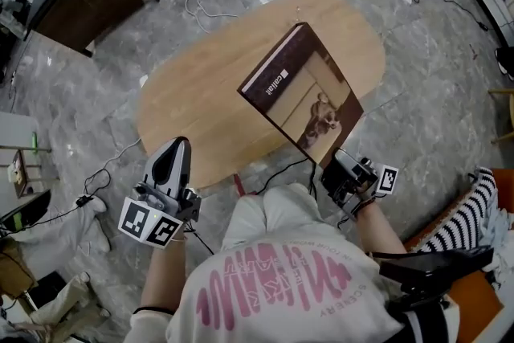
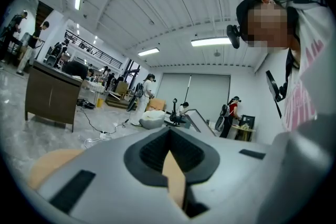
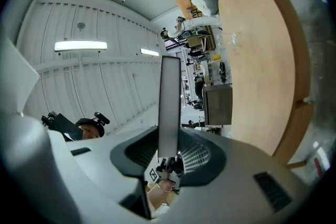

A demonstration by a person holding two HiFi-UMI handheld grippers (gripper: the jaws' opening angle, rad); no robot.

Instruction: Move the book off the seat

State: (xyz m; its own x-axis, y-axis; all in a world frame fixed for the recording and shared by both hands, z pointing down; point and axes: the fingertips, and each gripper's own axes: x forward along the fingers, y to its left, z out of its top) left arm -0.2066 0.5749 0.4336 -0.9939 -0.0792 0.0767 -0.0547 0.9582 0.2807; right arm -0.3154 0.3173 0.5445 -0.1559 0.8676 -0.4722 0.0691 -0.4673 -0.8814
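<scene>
While one book (image 1: 309,88) is clamped, one table (image 1: 193,100)

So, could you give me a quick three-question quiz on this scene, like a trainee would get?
1. Multiple choice: what does the right hand-held gripper grip? A) a cable B) the book C) nothing
2. True or false: the book lies flat on the wooden table.
3. Fill in: the left hand-held gripper holds ____.

Key: 1 B. 2 False: the book is tilted above the table, clamped at its lower edge. 3 Nothing: its jaws are together and there is nothing between them.
</scene>
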